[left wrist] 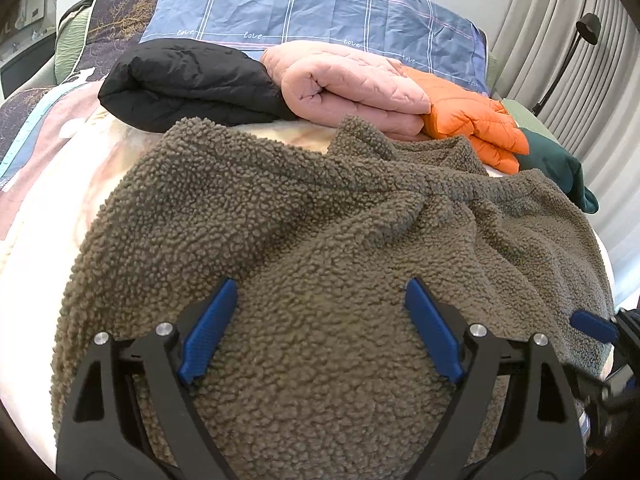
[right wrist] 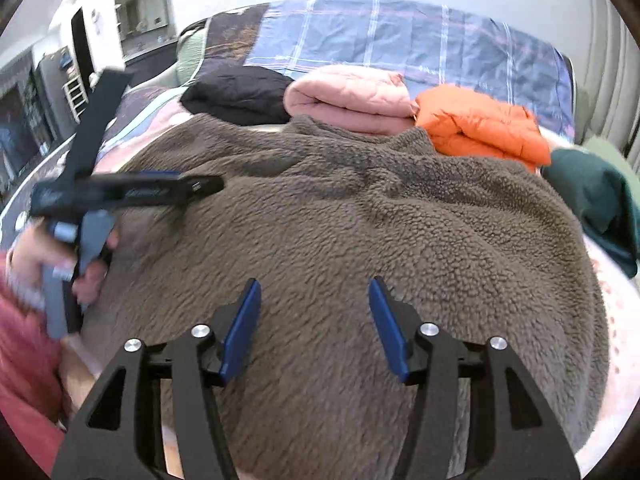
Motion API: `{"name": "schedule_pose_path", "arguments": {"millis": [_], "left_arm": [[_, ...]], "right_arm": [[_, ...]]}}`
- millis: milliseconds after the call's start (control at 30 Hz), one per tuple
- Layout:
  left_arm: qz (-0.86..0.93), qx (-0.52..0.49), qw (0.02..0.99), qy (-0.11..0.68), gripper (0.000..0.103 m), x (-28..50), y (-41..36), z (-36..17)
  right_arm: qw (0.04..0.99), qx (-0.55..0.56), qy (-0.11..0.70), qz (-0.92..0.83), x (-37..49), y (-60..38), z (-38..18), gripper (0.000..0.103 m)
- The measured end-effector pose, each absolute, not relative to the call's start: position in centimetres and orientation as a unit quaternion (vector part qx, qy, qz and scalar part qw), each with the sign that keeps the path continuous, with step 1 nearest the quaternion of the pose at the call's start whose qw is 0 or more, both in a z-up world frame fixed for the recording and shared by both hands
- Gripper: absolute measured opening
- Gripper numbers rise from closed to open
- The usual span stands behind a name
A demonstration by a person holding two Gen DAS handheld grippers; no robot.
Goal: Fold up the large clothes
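I hold both grippers tilted down over the brown fleece jacket (left wrist: 304, 216). Left gripper (left wrist: 320, 300) jaws gape wide, empty. Right gripper (right wrist: 314, 300) jaws stand apart, gripping nothing.

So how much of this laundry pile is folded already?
Done: four folded pieces line the back of the bed, a black jacket, pink jacket, orange jacket and green top. In hand: the brown fleece lies spread out, with both tongs, left and right, open above it, gripping nothing. Left: folding that fleece.
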State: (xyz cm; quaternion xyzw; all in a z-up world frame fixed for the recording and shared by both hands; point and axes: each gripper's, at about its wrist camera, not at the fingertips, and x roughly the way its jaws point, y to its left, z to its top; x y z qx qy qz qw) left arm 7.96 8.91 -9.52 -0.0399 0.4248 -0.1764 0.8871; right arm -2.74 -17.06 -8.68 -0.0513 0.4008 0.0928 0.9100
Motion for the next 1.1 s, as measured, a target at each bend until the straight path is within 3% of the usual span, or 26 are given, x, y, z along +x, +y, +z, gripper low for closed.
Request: {"name": "schedule_pose_path", "arguments": {"millis": [200,500,633,1100], "left_arm": [[-0.183,-0.067,0.883,0.427,0.088,7.9,10.3,-8.9],[-0.069,-0.154,0.910,0.378,0.090,6.0,22.9,-7.4],[-0.023,-0.185,0.905,0.383,0.090,5.5,28.2,-9.0],[-0.058,-0.222,0.892,0.391,0.090,4.3,31.8,-12.4]], "right_arm": [[0.914,-0.067,0.384,0.110,-4.4,-16.0,-8.4,0.061],[0.907,-0.151,0.354,0.173,-6.2,-11.3,-8.5,0.063],[0.901,-0.198,0.323,0.213,-6.8,-7.6,-8.0,0.084],[0.810,-0.446,0.237,0.299,-9.9,6.9,-13.1,0.085]]}}
